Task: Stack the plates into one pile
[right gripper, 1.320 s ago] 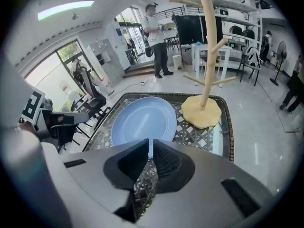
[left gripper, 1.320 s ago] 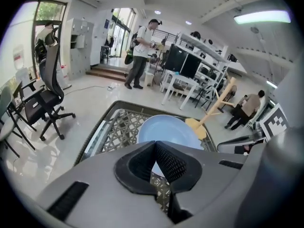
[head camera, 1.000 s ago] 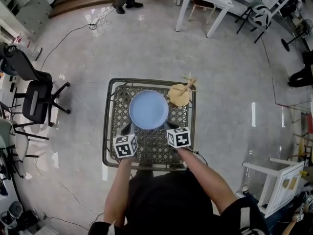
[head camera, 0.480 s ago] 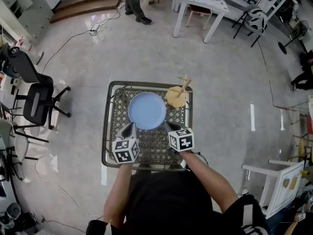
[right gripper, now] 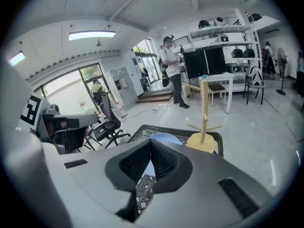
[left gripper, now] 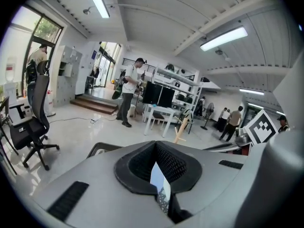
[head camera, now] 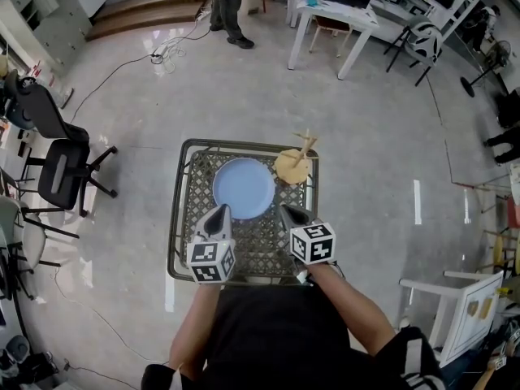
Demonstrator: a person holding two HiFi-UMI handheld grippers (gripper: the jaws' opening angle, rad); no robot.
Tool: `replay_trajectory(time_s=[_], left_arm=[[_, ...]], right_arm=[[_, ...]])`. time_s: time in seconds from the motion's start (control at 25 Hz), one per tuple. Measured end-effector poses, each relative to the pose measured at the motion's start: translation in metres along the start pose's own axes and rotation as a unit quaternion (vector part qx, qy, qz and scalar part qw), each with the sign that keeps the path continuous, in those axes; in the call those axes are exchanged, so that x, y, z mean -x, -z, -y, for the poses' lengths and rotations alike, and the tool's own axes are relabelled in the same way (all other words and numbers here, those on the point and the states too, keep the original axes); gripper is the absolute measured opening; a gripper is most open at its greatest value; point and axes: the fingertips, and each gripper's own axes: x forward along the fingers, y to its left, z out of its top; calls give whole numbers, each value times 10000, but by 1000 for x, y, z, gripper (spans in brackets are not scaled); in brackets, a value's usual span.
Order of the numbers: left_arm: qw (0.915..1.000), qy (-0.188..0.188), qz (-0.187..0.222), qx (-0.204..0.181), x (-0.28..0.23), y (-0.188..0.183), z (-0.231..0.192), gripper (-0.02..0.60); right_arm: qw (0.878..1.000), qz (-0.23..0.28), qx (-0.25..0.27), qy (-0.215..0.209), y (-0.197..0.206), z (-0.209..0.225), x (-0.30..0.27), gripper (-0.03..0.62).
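A light blue plate (head camera: 244, 188) lies flat on the mesh table (head camera: 183, 218), left of centre; only its top face shows. My left gripper (head camera: 220, 212) hovers just off the plate's near left rim, jaws shut and empty. My right gripper (head camera: 286, 210) hovers off the near right rim, also shut with nothing held. In the right gripper view the plate (right gripper: 164, 137) peeks over the shut jaws of the right gripper (right gripper: 151, 148). In the left gripper view the left gripper (left gripper: 156, 148) is shut, and a sliver of the plate (left gripper: 159, 178) shows behind it.
A small wooden stand (head camera: 292, 166) with pegs stands at the table's far right corner, right of the plate; it also shows as the wooden stand (right gripper: 203, 141). Office chairs (head camera: 61, 173) stand at the left. A person (head camera: 231, 6) walks at the back near a white table (head camera: 337, 19).
Both grippers have lifted and drawn back from the plate's near rim toward me. The plate has stayed where it lay. The person at the back has walked to the right.
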Motion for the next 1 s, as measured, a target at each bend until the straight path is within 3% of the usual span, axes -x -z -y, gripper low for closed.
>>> replay_trajectory(time_s=[0.64, 1.0], left_arm=[[9947, 291, 935, -299, 42, -66, 35, 15], [9934, 252, 1077, -319, 59, -67, 41, 15]], right_arm=[[9921, 1176, 416, -124, -61, -44, 68, 9], [9881, 1519, 204, -117, -63, -53, 85, 8]])
